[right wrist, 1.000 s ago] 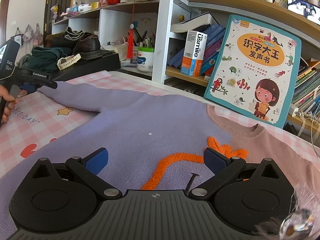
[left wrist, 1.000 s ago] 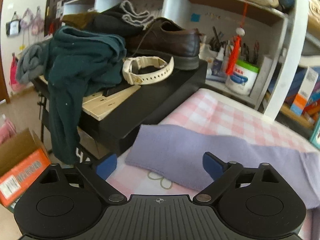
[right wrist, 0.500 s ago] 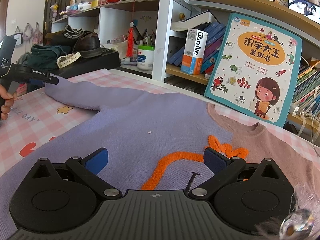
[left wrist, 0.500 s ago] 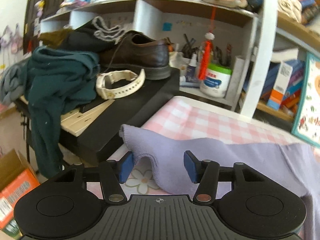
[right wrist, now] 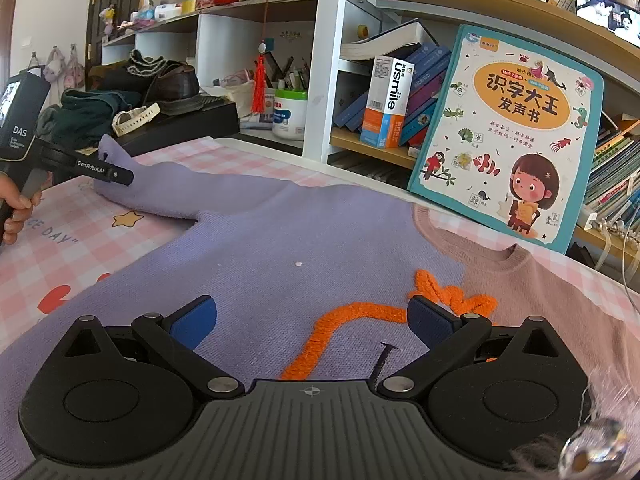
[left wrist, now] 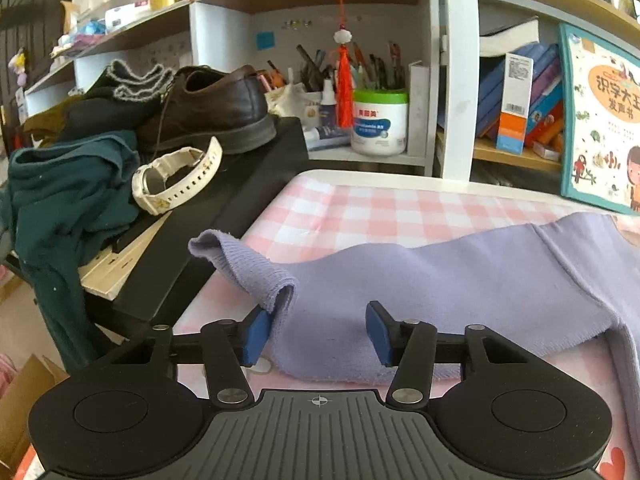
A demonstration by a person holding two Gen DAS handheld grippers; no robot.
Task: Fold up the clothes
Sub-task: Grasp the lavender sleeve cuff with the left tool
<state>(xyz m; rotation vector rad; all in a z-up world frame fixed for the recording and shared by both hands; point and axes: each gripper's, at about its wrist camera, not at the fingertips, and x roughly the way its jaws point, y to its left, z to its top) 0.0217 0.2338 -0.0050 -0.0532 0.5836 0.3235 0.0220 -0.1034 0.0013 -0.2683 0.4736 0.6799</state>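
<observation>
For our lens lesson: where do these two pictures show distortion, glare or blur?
Left wrist view: fisheye bows the shelf post; the book looks washed out by bright light. Right wrist view: shelves curve; a blurred shiny bead sits at the lower right corner.

There is one sweater on one checked tablecloth. Two grippers are in view: the left gripper and the right gripper. I count one brown shoe, one white watch, one picture book, one red tassel and one white jar.
</observation>
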